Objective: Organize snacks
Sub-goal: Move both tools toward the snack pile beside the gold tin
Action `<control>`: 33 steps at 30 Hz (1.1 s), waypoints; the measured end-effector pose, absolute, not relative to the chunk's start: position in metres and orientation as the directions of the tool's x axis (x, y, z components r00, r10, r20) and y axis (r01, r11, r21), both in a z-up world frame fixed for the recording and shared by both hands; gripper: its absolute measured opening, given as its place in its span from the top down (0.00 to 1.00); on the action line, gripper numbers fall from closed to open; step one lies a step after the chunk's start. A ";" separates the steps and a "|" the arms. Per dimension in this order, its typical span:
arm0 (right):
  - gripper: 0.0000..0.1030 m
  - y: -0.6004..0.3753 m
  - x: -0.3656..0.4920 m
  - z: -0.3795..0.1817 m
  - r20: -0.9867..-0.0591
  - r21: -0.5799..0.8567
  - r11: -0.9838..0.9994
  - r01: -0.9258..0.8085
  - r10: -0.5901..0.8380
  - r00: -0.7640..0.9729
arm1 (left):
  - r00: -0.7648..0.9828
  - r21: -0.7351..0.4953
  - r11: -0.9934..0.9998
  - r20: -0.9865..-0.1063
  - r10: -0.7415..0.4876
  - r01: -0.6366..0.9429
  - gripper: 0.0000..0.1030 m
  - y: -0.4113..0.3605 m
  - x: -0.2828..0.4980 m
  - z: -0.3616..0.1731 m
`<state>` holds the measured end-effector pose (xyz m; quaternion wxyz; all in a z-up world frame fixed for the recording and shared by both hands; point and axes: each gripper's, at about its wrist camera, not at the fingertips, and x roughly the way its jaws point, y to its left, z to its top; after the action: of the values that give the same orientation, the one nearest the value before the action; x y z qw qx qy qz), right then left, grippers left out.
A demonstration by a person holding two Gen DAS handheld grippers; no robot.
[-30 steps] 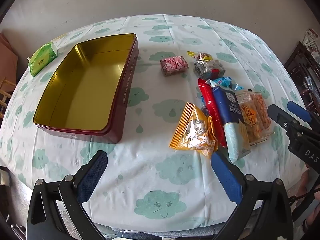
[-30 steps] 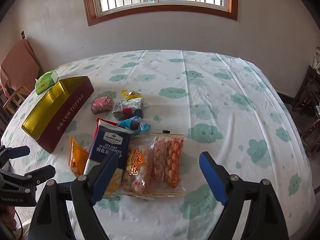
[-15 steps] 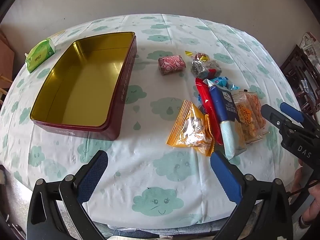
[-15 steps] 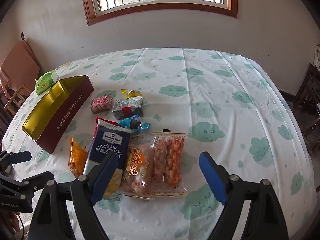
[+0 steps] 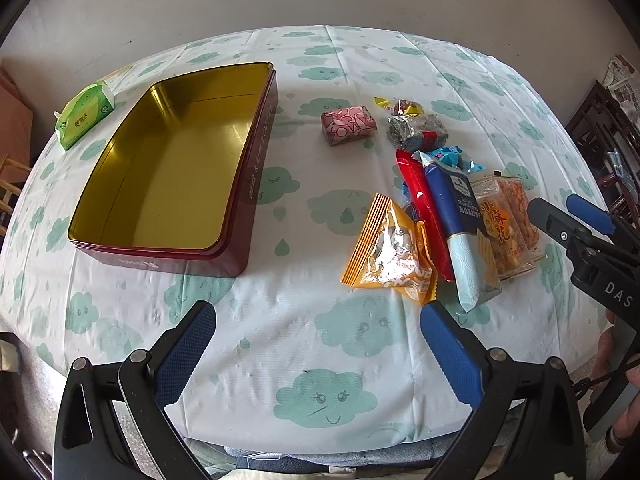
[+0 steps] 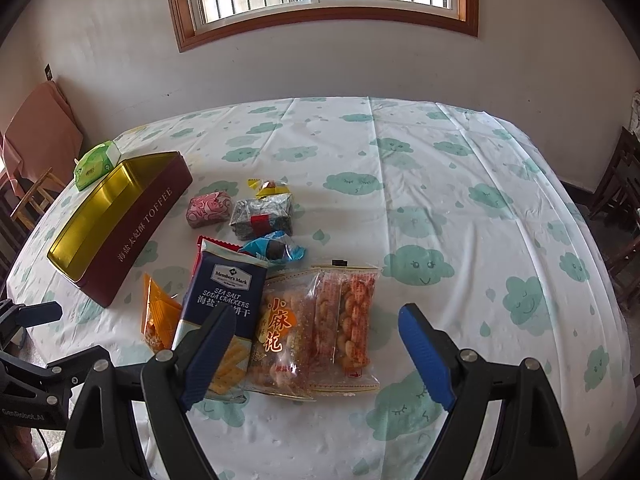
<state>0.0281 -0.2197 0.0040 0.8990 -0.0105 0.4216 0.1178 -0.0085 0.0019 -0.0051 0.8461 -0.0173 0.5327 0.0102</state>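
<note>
An open dark-red toffee tin with a bare gold inside stands at the left; it shows in the right wrist view too. Right of it lie a pink packet, a grey foil packet, a red packet, a blue cracker pack, an orange bag and a clear twist-snack bag. My left gripper is open and empty above the near table edge. My right gripper is open and empty just short of the twist-snack bag.
A green tissue pack lies at the far left beside the tin. A cloud-print cloth covers the table. Dark wooden chairs stand at the right, a stool at the left. A wall with a window is behind.
The left gripper has drifted slightly, so tin and snacks shift a little in its view. The right gripper has hardly moved. Both stay open.
</note>
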 end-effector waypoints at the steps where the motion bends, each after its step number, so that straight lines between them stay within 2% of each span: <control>1: 0.17 -0.220 0.028 0.004 -0.761 0.081 0.972 -0.221 0.203 0.617 | 0.430 -0.017 0.999 -0.903 0.001 -0.039 0.02 0.003 -0.008 -0.006; 33: 0.17 -0.217 0.029 0.001 -0.770 0.074 0.972 -0.221 0.196 0.608 | 0.421 -0.019 0.998 -0.907 0.011 -0.066 0.02 0.011 -0.005 -0.008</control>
<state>0.0288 -0.2168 0.0008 0.8964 -0.0144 0.4274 0.1164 -0.0046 0.0110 -0.0077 0.8425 -0.0258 0.5376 0.0229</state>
